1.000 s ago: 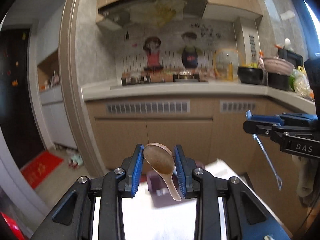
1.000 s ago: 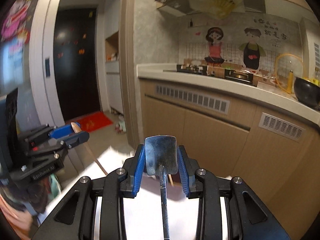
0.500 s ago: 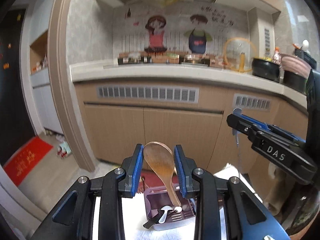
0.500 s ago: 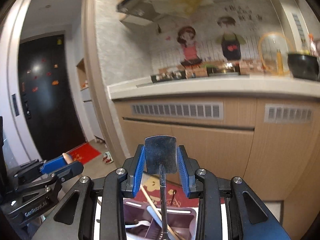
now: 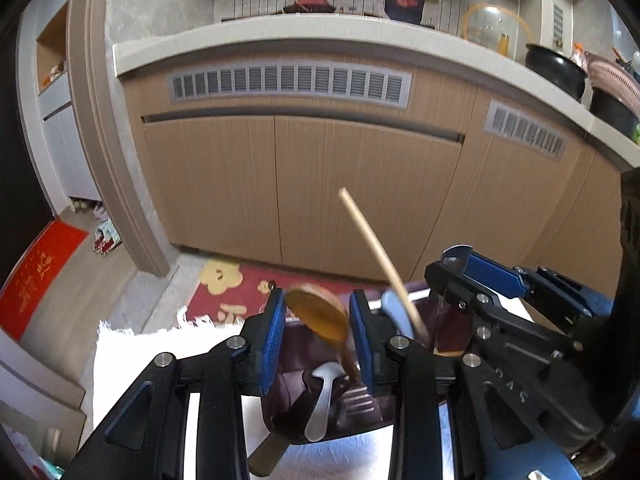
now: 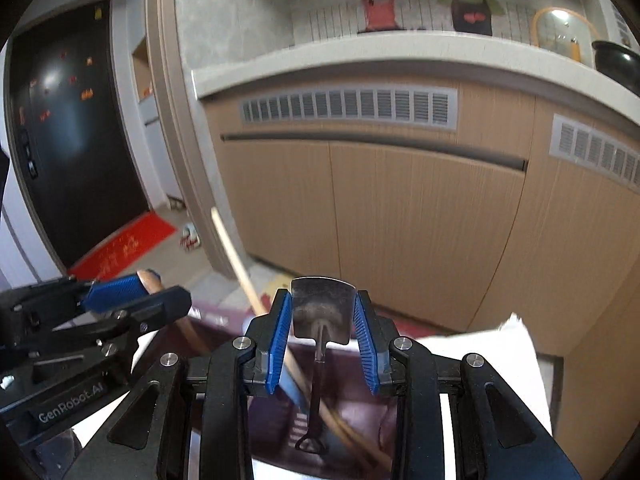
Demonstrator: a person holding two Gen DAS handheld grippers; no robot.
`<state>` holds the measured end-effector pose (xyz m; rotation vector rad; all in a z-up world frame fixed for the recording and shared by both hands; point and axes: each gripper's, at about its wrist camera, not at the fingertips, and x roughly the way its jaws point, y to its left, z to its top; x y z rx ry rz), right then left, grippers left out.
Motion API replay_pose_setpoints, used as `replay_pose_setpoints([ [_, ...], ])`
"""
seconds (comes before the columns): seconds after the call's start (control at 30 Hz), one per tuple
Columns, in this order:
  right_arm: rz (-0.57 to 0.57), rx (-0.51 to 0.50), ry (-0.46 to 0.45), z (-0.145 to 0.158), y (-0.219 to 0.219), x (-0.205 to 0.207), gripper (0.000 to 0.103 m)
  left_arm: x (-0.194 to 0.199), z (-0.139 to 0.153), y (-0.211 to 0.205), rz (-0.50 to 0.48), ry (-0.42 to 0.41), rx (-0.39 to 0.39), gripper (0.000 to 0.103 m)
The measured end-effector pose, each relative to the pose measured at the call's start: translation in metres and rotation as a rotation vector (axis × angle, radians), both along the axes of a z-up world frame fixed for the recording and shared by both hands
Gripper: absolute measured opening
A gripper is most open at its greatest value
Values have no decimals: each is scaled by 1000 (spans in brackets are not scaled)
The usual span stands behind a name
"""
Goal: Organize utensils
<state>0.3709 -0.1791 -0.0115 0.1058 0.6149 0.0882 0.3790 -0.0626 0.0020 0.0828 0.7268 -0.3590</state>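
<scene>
Two grippers over the purple caddy (image 5: 296, 376): left gripper (image 5: 318, 336) opening, wooden spoon (image 5: 320, 314) between; right gripper (image 6: 322, 336) clamping metal spatula (image 6: 322, 306).

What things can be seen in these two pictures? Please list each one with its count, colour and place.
wooden spoon: one, brown, bowl between the left gripper's pads, handle down into the holder
metal spatula: one, steel, blade between the right gripper's pads, handle down into the holder
utensil holder: one, dark purple, on the white cloth under both grippers
white spoon: one, white, inside the holder
wooden stick: one, pale, leaning out of the holder
white cloth: one, under the holder
cabinet doors: wood-brown, below the countertop
black pot: one, on the countertop at right
red mat: one, on the floor at left
left gripper: black with blue pads, jaws opening around the spoon
right gripper: black with blue pads, gripping the spatula
</scene>
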Motion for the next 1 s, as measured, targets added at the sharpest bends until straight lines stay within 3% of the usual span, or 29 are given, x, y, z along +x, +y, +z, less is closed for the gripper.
replay_pose_setpoints([
  [0.4, 12, -72, 30, -6, 4, -13, 36, -1, -6, 3, 33, 39, 4, 55],
  [0.57, -21, -63, 6, 7, -5, -25, 62, -13, 8, 17, 86, 5, -25, 67],
  [0.7, -47, -55, -39, 24, -15, -47, 72, -40, 19, 36, 135, -47, -70, 84],
  [1.0, -69, -76, -68, 33, -28, -133, 85, -160, 20, 56, 214, -211, -78, 102],
])
